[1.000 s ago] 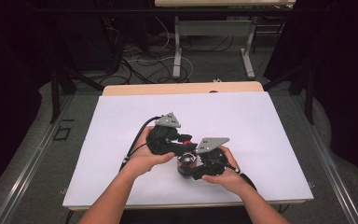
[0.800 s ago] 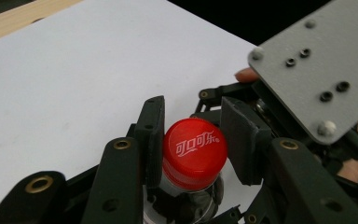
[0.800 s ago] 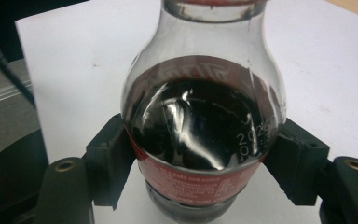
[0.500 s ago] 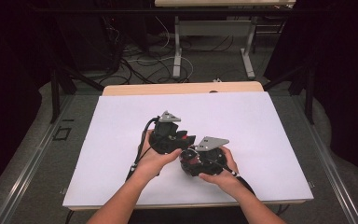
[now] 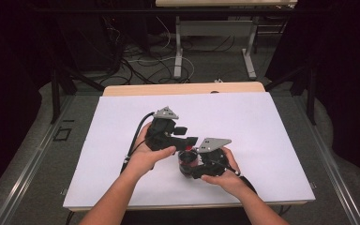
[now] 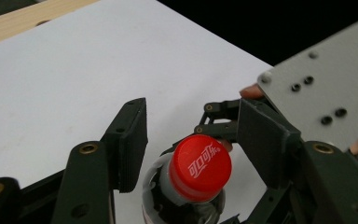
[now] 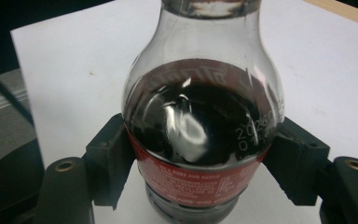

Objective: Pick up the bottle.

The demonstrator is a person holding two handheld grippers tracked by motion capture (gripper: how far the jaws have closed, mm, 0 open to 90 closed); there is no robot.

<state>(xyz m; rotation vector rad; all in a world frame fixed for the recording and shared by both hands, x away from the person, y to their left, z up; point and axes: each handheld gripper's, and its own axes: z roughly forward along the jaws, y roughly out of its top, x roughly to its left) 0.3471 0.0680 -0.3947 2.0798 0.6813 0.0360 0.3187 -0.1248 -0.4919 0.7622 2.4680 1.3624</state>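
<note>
A small cola bottle [image 7: 200, 116] with dark liquid, a red label and a red cap [image 6: 200, 168] stands on the white table sheet [image 5: 262, 122]. My right gripper [image 7: 205, 172] is shut on it, with both pads pressed against the label band. In the high view the bottle [image 5: 187, 161] sits between the two hands near the table's front middle, and the right gripper [image 5: 194, 166] holds it from the right. My left gripper [image 6: 193, 123] is open. Its jaws stand on either side of the cap with gaps, not touching it. From above, the left gripper [image 5: 185, 140] reaches in from the left.
The white sheet covers most of the table, and a wooden strip [image 5: 183, 89] shows along the far edge. Black cables [image 5: 133, 136] trail from the grippers. Beyond the table are the dark floor, cables and a desk frame [image 5: 215, 47].
Both hands have shifted only slightly. The right gripper has kept hold of the bottle, and the left gripper has stayed close over its cap.
</note>
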